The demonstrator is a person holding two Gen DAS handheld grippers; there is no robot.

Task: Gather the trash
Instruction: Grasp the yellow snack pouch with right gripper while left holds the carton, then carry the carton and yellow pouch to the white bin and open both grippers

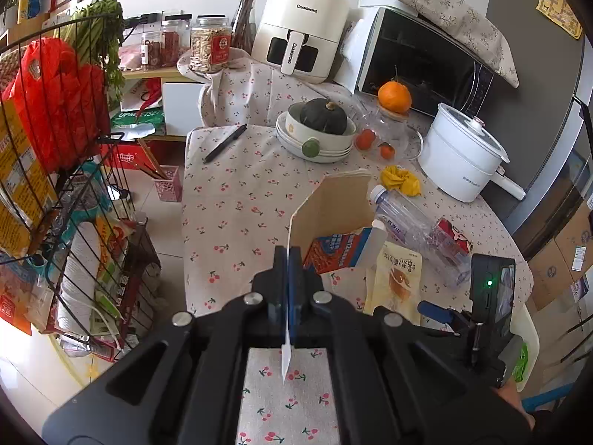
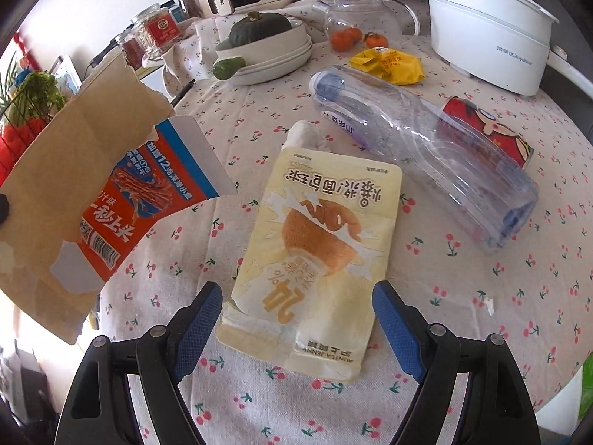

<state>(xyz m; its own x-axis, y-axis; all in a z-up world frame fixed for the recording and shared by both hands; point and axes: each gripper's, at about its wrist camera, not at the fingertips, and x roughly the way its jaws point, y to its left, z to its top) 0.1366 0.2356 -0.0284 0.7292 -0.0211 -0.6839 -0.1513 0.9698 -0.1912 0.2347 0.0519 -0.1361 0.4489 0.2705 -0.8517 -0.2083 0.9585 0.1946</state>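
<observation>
Cardboard, brown inside and printed red and blue outside, is what the left gripper (image 1: pixel 288 259) holds: a torn, flattened box (image 1: pixel 335 209) pinched edge-on between its closed fingers and lifted clear of the desk (image 1: pixel 237 193), which wears a cloth printed with cherries. In the right wrist view that box (image 2: pixel 74 185) hangs at 9 o'clock, above the desk's edge. The right gripper (image 2: pixel 298 324) has its blue-padded fingers spread wide, one on either side of the near end of a pale yellow snack pouch (image 2: pixel 318 256) that lies flat on the cloth; whether the pads touch it cannot be told. Just past the pouch, toward 1 o'clock, an empty clear plastic bottle (image 2: pixel 418 152) lies on its side, with a red can (image 2: pixel 489 129) right behind it. Farther back at 12 o'clock sits a crumpled yellow wrapper (image 2: pixel 393 65), and at 2 o'clock a white electric pot (image 2: pixel 485 33).
</observation>
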